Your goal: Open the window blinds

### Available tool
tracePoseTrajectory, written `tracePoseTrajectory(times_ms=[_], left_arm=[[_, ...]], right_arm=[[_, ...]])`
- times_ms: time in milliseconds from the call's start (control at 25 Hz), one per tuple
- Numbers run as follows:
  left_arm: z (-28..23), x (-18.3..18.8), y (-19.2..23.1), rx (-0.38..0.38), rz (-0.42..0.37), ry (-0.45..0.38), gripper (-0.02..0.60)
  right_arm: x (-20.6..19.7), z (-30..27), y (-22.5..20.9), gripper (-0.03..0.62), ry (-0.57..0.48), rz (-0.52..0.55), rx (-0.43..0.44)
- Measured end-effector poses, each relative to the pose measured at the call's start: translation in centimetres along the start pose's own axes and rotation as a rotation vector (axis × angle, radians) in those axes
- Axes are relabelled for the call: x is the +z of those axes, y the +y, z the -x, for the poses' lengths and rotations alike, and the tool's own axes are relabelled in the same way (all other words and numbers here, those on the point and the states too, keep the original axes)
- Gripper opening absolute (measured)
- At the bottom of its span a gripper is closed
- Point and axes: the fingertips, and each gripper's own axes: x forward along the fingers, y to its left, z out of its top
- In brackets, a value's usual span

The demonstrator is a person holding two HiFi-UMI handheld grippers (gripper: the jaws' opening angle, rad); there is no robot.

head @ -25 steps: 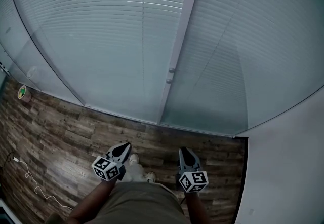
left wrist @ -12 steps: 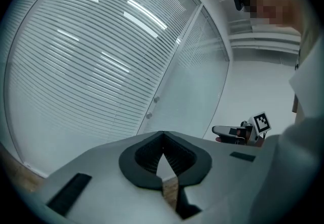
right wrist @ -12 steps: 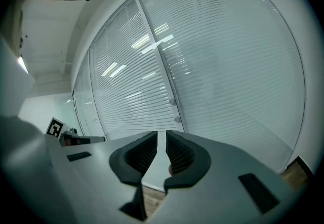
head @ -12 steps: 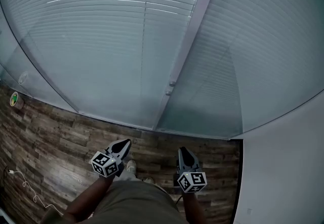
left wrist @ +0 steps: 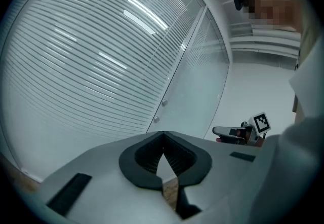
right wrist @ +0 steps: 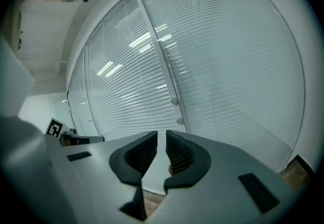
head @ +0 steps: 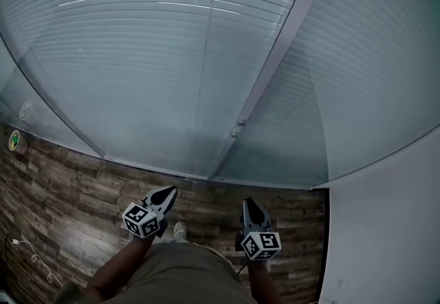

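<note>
Closed white slatted blinds point(head: 151, 41) hang behind a glass wall that fills the head view. A pale vertical post point(head: 275, 55) splits the glass and carries two small round knobs point(head: 240, 122). Both grippers sit low, in front of the person's body, pointing at the base of the glass. My left gripper point(head: 165, 194) is shut and empty, and my right gripper point(head: 249, 205) is shut and empty too. The left gripper view has the knobs point(left wrist: 164, 102) above its closed jaws point(left wrist: 162, 139). In the right gripper view the knobs point(right wrist: 174, 101) stand above the jaws point(right wrist: 161, 134).
Wood-plank floor point(head: 75, 199) runs up to the glass. A roll of tape point(head: 15, 142) lies at the far left by the glass, and a white cable point(head: 31, 254) trails at the lower left. A plain white wall point(head: 385, 227) closes the right side.
The post and knobs have slid right in the head view, the tape roll and cable left. Both grippers stay shut, low, side by side.
</note>
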Motion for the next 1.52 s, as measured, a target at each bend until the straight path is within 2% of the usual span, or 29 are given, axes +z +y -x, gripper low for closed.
tracePoseTrajectory(times_ms=[560,880,1200,1520], left_arm=[[0.3,0.7,5.7,-0.027,0.014,-0.001,0.014],[-0.4,0.1,5.0,-0.047,0.020,0.008,0.014],[-1.6,-0.6,4.1,-0.021,0.021,0.019,0.014],[-3.1,0.8,2.2,0.030,0.032,-0.001,0.014]], right_arm=[[-1.0,-3.9,2.0,0.040,0.001,-0.001,-0.048],[-0.7,-3.6,1.9,0.040,-0.001,0.001,-0.057],[-1.0,-3.9,0.0,0.040,0.014,-0.008,-0.029],[2.3,-4.8,-1.8,0.040,0.012,0.015,0.037]])
